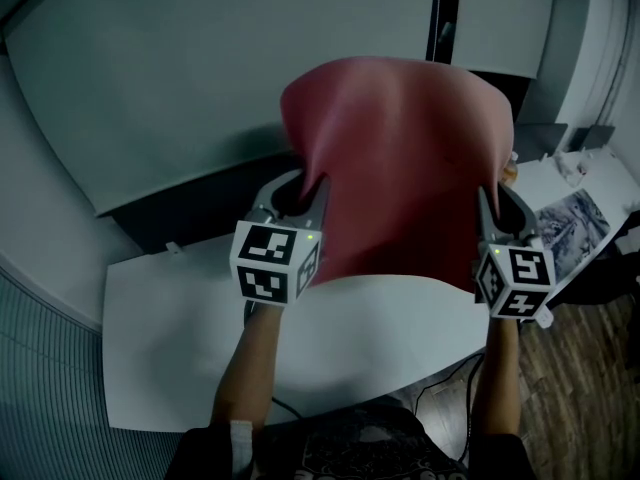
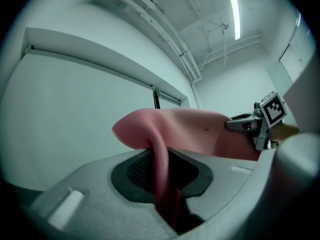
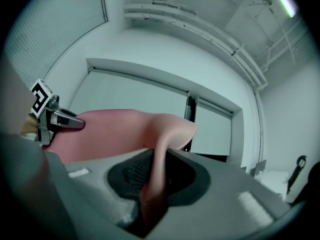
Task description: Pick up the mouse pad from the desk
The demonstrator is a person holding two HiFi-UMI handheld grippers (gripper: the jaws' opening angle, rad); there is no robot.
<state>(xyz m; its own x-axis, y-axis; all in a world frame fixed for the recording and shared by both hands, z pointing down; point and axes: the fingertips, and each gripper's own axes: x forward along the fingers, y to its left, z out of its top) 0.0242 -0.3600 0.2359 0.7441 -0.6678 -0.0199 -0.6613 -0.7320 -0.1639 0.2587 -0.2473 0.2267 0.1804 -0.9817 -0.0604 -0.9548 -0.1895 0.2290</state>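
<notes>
The mouse pad (image 1: 400,168) hangs raised above the desk (image 1: 200,348). Left gripper (image 1: 300,200) jaws clamp its left edge; right gripper (image 1: 500,211) jaws clamp its right edge.

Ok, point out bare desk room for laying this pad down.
The white desk is bare from its left edge across to beneath the raised mouse pad. Its right end, by the printed papers, is crowded.

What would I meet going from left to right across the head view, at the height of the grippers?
left gripper, pink mouse pad, right gripper, printed sheet
</notes>
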